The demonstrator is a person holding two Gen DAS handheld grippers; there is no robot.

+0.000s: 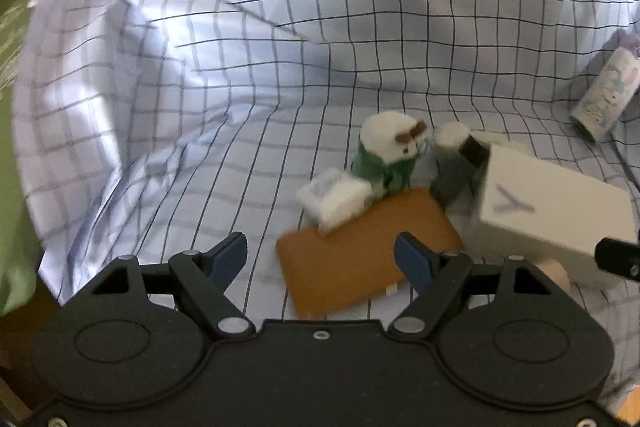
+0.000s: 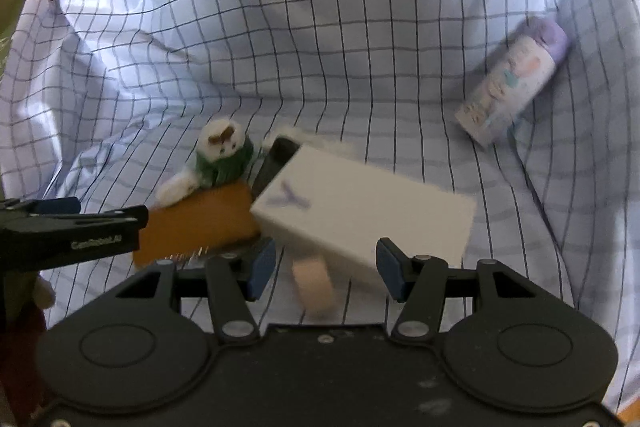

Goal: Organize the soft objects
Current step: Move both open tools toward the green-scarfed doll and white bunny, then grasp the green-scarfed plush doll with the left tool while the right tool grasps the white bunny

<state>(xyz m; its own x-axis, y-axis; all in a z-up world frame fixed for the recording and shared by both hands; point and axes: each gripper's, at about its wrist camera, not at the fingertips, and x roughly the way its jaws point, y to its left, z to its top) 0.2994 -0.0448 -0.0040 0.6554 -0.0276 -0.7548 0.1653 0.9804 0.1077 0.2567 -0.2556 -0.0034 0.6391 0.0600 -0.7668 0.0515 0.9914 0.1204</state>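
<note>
Both our grippers hover over the checked sheet (image 1: 200, 87), empty.

Our left gripper (image 1: 320, 259) gapes wide; our right gripper (image 2: 326, 269) stands partly open; the plush toy (image 1: 390, 157) lies beyond both jaws.

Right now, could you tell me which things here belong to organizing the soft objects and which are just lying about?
For the job:
plush toy
white pouch
checked sheet

Lying about:
white box
brown pad
patterned tube
tape roll
</note>
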